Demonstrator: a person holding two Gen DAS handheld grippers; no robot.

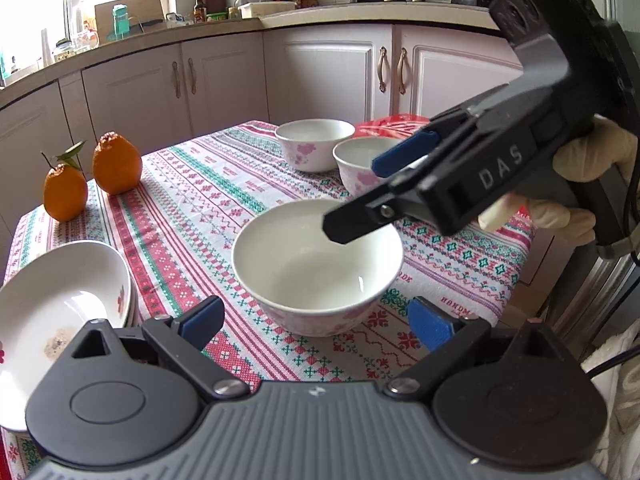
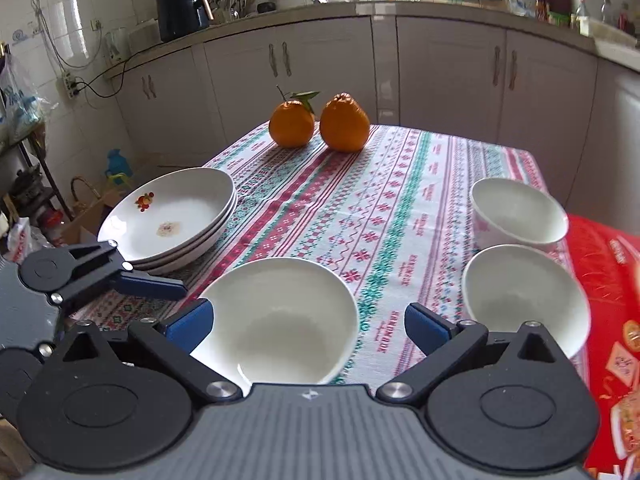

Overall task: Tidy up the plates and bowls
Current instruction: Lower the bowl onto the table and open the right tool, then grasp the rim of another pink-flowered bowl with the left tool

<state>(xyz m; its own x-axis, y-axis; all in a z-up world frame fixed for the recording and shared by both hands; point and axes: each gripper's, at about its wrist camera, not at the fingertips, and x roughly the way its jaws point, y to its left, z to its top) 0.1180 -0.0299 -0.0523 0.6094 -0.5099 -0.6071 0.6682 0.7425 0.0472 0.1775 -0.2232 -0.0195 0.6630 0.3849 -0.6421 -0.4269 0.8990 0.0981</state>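
Observation:
A white bowl with pink flowers point(image 1: 316, 264) stands on the patterned tablecloth, just ahead of my open, empty left gripper point(image 1: 316, 326). The same bowl point(image 2: 280, 320) lies between the fingers of my open right gripper point(image 2: 308, 326), which hovers above its rim point(image 1: 376, 196). Two more flowered bowls point(image 1: 314, 142) point(image 1: 366, 170) stand behind; in the right wrist view they are at the right point(image 2: 518, 210) point(image 2: 524, 300). A stack of white plates point(image 2: 176, 216) sits at the table's left edge, also low left in the left wrist view point(image 1: 60, 312).
Two oranges point(image 2: 320, 124) stand at the far end of the table point(image 2: 400, 184). A red printed box point(image 2: 612, 312) lies past the right-hand bowls. Kitchen cabinets and a cluttered counter surround the table.

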